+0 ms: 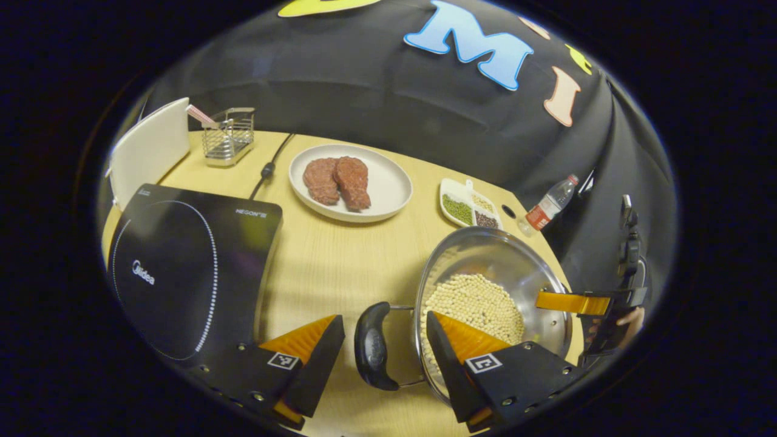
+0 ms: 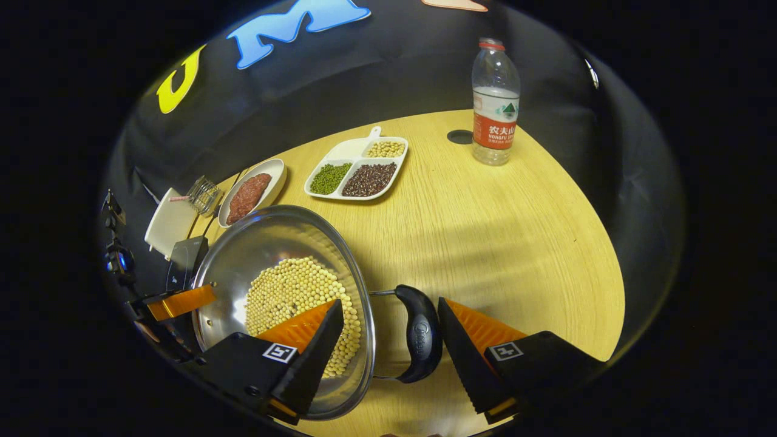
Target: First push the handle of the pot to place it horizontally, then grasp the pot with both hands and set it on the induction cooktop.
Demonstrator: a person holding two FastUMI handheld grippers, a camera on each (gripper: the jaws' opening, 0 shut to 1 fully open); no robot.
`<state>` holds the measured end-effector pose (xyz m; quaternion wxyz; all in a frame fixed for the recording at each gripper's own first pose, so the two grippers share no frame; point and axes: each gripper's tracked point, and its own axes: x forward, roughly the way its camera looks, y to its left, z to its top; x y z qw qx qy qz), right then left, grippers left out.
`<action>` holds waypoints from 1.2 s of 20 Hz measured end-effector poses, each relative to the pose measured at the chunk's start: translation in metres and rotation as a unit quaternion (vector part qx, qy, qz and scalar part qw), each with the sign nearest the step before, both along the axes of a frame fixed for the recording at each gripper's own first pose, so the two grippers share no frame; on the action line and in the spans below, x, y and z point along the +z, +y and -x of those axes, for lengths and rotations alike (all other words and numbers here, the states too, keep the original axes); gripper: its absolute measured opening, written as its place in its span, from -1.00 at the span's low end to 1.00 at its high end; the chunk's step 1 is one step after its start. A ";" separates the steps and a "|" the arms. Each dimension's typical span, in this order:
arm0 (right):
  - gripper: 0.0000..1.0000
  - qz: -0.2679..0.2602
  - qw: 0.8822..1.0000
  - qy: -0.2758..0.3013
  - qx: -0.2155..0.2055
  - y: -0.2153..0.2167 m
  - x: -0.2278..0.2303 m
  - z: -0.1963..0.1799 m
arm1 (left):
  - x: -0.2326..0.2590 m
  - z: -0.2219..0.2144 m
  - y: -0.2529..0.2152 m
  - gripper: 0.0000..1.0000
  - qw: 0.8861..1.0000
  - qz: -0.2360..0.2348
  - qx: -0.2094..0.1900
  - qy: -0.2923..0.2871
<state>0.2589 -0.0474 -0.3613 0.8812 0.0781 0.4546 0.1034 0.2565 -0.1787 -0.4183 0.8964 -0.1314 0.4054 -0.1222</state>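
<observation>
A steel pot [image 1: 485, 255] holding soybeans stands on the wooden table, right of the black induction cooktop [image 1: 182, 273]. Its near black side handle [image 1: 373, 346] lies between the fingers of my open left gripper [image 1: 382, 340]; one finger hangs over the beans, the other outside the handle. In the right gripper view the pot [image 2: 267, 243] has its other black handle [image 2: 419, 334] between the fingers of my open right gripper [image 2: 388, 331], again with one finger over the beans. Neither handle is pressed from both sides. Across the pot, each view shows a finger of the opposite gripper [image 1: 573, 302] [image 2: 182, 301].
A white plate [image 1: 388, 188] with two meat pieces, a divided dish [image 1: 470, 206] of beans and a water bottle [image 1: 549, 206] stand behind the pot. A wire rack [image 1: 229, 136] and a white board [image 1: 152, 149] sit behind the cooktop, whose cable runs back.
</observation>
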 end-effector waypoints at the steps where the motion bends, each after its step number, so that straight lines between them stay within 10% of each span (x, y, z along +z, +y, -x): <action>1: 0.97 0.002 1.000 -0.003 -0.005 -0.002 -0.003 -0.001 | -0.004 -0.002 -0.001 0.66 1.000 0.000 -0.003 0.001; 11: 0.59 0.001 1.000 -0.001 -0.012 0.002 -0.020 0.000 | -0.016 -0.007 -0.003 0.57 1.000 -0.024 -0.015 0.005; 14: 0.27 -0.011 1.000 0.005 -0.016 0.000 -0.022 0.002 | -0.018 -0.006 -0.008 0.10 1.000 0.012 -0.001 0.015; 24: 0.11 -0.029 0.999 0.017 -0.017 0.003 -0.021 0.007 | -0.023 0.004 -0.008 0.14 0.999 0.006 0.008 0.052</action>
